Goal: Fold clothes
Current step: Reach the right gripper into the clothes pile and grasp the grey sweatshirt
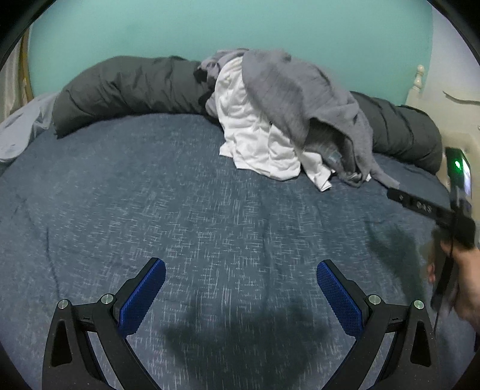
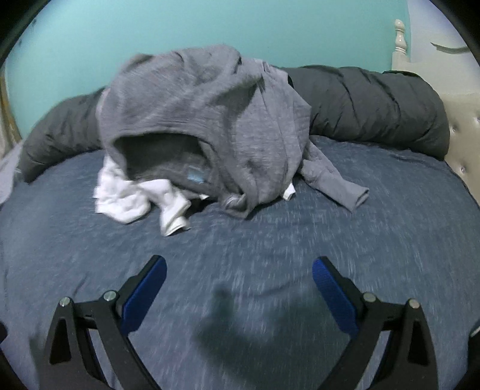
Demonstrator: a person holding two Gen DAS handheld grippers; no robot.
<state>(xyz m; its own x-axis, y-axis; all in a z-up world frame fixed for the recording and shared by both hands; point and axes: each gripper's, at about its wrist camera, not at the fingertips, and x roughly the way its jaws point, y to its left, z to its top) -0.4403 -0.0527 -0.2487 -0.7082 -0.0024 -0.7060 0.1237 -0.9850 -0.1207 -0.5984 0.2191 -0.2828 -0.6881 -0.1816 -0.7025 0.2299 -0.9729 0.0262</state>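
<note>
Room: a teal wall [image 2: 210, 24] stands behind the bed, with a pale bedpost [image 2: 399, 36] at the right corner.
Bed: the blue flecked cover [image 1: 186, 210] lies flat and broad, which I judge gives room to spread a garment.
Rolled duvet: a dark grey duvet [image 1: 126, 87] is bunched along the wall side, so the pile leans on it.
Clothes pile: 2 garments at least sit heaped and crumpled at the far side of the bed, none lying folded that I can see.
Grey sweatshirt [image 2: 204, 114]: draped over the top, its opening gaping toward me and 1 sleeve [image 2: 339, 183] trailing onto the cover.
White garment [image 1: 258, 138]: beneath the grey one, spilling out at the near edge.
Left gripper [image 1: 241, 295]: I hold it over bare cover, well apart from the pile, fingers spread wide and gripping nothing.
Right gripper [image 2: 239, 292]: likewise released and empty, aimed at the sweatshirt; in the left view my hand [image 1: 462, 285] carries it at the right edge.
</note>
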